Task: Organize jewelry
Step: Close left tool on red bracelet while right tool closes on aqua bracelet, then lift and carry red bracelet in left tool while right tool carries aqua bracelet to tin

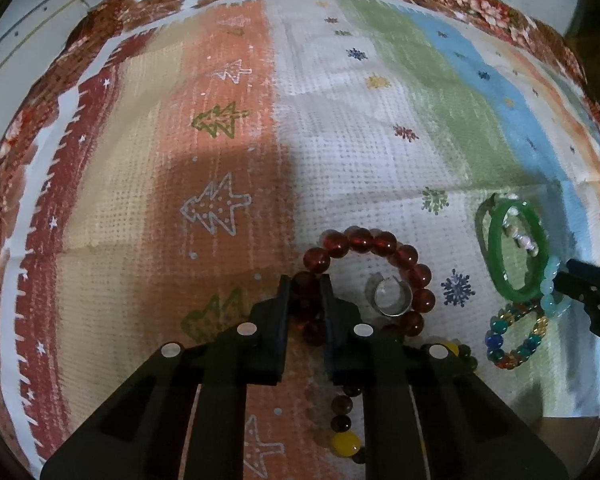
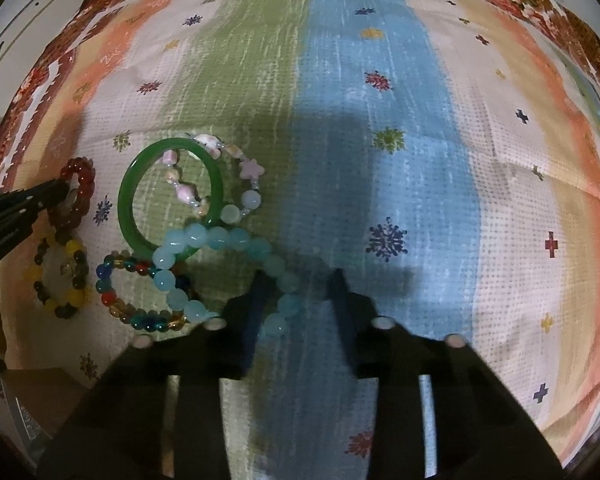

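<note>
A dark red bead bracelet [image 1: 380,242] lies on the patterned cloth, and my left gripper [image 1: 306,304] is shut on its near left beads. A silver open ring [image 1: 388,300] sits inside the red loop. Right of it lies a heap: a green bangle [image 2: 126,200], a light blue bead bracelet [image 2: 220,236], a multicoloured bead bracelet [image 2: 112,304] and a pink shell bracelet [image 2: 252,168]. My right gripper [image 2: 298,292] looks smeared; the blue bracelet's near strand runs between its fingers and it is shut on it. A yellow and brown bracelet [image 2: 74,248] lies by the red one.
The striped holiday cloth [image 1: 228,120] covers the table, with a floral cloth under it at the far edge. A dark box [image 2: 36,400] stands at the near left in the right wrist view. Bare cloth stretches beyond and right of the heap.
</note>
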A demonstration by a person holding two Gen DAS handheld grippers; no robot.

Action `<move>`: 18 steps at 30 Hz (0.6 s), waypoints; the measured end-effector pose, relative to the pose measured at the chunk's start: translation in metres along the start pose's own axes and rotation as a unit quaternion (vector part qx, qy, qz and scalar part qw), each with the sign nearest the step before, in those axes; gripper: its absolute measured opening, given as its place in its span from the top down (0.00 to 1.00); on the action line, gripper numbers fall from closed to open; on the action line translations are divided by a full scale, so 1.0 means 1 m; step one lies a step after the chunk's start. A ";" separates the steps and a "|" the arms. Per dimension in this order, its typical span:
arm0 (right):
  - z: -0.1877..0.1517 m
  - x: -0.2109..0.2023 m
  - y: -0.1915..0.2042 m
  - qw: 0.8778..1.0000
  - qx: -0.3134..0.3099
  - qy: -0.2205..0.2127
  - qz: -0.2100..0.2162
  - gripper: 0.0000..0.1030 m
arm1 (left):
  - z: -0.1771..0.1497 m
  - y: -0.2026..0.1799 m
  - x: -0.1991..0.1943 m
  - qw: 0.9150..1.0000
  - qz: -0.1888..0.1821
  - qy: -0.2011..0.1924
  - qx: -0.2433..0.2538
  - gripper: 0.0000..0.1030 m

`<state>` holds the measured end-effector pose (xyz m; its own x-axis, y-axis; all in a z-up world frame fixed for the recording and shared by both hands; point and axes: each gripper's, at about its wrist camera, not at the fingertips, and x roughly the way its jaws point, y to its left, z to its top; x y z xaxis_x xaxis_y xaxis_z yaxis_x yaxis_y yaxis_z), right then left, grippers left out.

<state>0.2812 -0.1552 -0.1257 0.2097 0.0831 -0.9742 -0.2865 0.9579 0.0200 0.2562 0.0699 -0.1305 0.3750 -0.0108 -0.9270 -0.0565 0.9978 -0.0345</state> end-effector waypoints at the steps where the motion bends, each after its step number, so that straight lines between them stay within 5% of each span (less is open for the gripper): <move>1: -0.001 -0.002 -0.004 1.000 0.001 0.002 0.005 0.88 | 0.000 0.001 -0.001 1.000 -0.004 0.000 -0.003 0.87; 18: -0.008 -0.048 -0.006 0.999 -0.013 -0.045 0.025 0.88 | 0.003 0.004 -0.049 0.998 -0.039 -0.047 -0.024 0.87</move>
<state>0.2656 -0.1672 -0.0806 0.2769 0.1562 -0.9481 -0.3227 0.9445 0.0614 0.2401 0.0741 -0.0840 0.4648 -0.0806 -0.8817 -0.0664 0.9899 -0.1255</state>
